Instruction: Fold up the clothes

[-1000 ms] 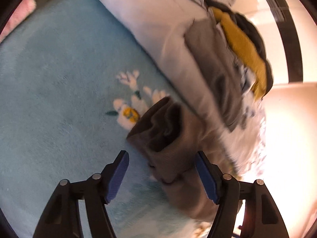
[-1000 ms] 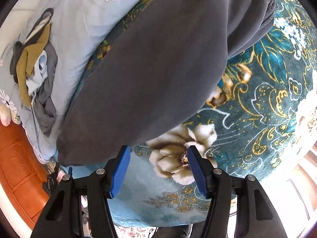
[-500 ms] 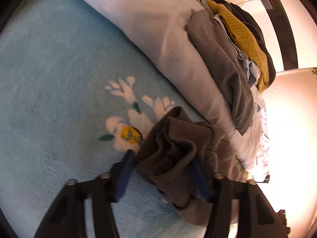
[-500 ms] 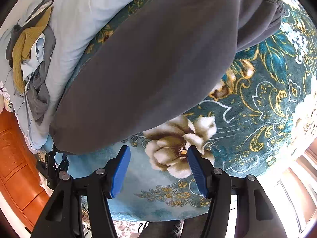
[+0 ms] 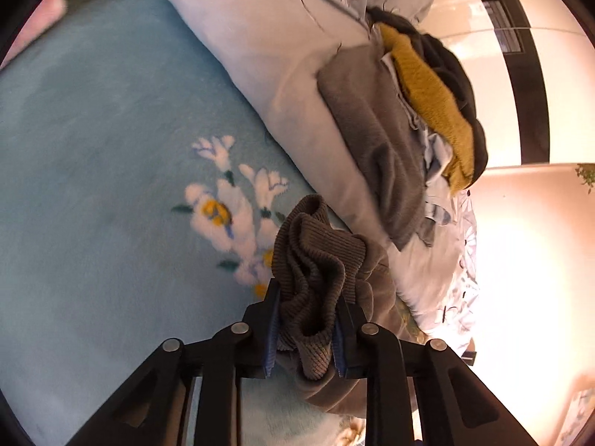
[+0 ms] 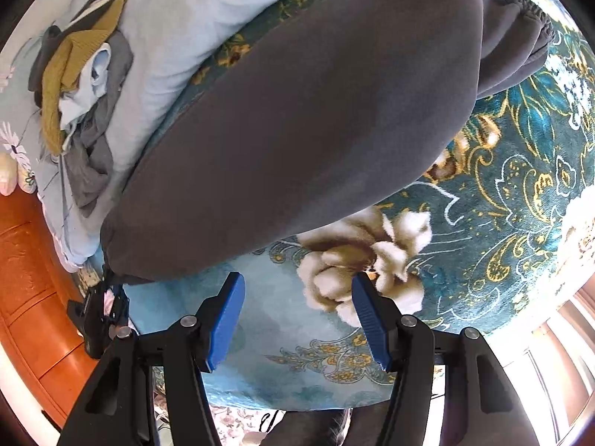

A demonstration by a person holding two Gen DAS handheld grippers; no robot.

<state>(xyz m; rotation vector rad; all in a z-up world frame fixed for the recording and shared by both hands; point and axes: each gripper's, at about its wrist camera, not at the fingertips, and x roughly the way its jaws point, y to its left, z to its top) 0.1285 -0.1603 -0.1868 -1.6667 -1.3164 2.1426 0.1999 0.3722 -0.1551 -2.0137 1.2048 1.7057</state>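
Observation:
My left gripper point(image 5: 306, 329) is shut on the ribbed cuff point(image 5: 316, 260) of dark grey sweatpants, bunched between its blue pads just above the light blue blanket point(image 5: 93, 186). In the right wrist view the sweatpants point(image 6: 316, 130) lie spread flat across the teal floral blanket point(image 6: 502, 186), waistband point(image 6: 528, 11) at the top right. My right gripper point(image 6: 297, 316) is open and empty, above the blanket just short of the pants' near edge. The left gripper shows small at the pants' lower left corner point(image 6: 100, 316).
A pale blue duvet point(image 5: 279, 37) carries a pile of clothes: a grey garment point(image 5: 375, 130), a mustard knit point(image 5: 427, 85) and a dark one. The pile also shows in the right wrist view point(image 6: 78, 74). An orange wooden bed frame point(image 6: 33, 278) is at the left.
My left gripper has closed on the ribbed cuff and drawn it up off the blanket. My right gripper has stayed open, shifting slightly toward the pants' edge.

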